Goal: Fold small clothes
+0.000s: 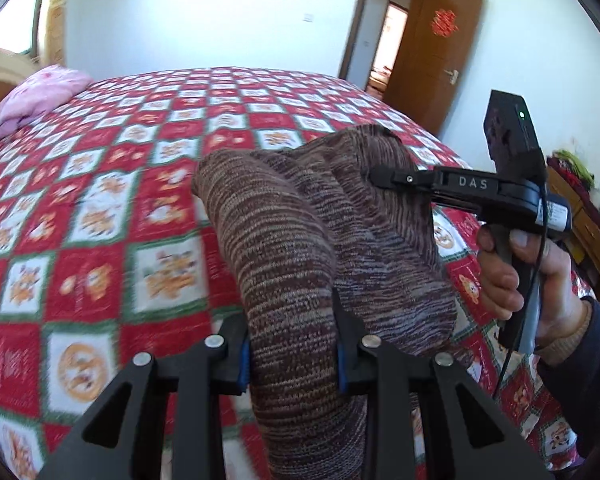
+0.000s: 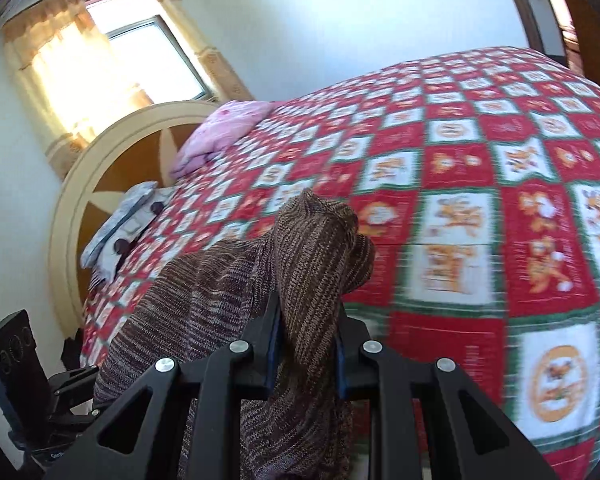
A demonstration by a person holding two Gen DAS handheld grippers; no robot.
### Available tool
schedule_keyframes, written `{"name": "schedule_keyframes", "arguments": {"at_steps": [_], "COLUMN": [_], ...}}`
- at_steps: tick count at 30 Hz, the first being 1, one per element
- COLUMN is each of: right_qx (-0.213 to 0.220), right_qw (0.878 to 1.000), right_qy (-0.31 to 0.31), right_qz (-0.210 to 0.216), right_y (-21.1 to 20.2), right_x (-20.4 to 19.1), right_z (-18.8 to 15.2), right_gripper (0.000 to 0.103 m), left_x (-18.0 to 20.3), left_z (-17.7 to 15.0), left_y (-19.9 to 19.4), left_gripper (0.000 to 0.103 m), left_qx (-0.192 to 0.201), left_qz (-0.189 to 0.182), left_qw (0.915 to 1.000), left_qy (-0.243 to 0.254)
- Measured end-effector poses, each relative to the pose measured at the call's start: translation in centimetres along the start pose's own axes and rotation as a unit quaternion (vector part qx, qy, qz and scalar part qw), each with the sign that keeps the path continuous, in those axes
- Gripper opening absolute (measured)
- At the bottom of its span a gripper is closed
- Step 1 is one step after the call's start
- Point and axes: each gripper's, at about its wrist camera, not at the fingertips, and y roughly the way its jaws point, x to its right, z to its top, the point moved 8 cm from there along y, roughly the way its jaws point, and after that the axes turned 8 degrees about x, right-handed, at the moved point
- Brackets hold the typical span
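Both tools, left (image 1: 292, 350) and right (image 2: 308, 350), clamped on brown knit garment (image 1: 320, 216), above checkered bedspread (image 1: 100, 184)

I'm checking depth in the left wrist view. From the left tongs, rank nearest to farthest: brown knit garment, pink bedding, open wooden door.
1. Brown knit garment: clamped between the left tongs, centre foreground.
2. Pink bedding: on the bed's far left end.
3. Open wooden door: past the bed, upper right, by the wall.
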Motion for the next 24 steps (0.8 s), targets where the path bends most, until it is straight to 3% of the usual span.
{"name": "schedule_keyframes", "arguments": {"at_steps": [9,24], "right_qx": [-0.017,-0.07], "right_qw": [0.998,0.987], "right_qy": [-0.026,-0.065], "right_qz": [0.056,0.131], "right_y": [3.0,9.0], "right_x": [-8.0,-19.5], "right_z": [-1.2,-5.4], "right_gripper": [0.022,0.021], "left_x": [-4.5,-11.3], "left_z": [-1.0,-5.3], "left_y": [-6.0,-12.1], "left_gripper": [0.031,0.031], "left_qx": [0.038,0.062], "left_qz": [0.051,0.141], "left_qw": [0.9978,0.9869], "left_qy": [-0.02,-0.049]}}
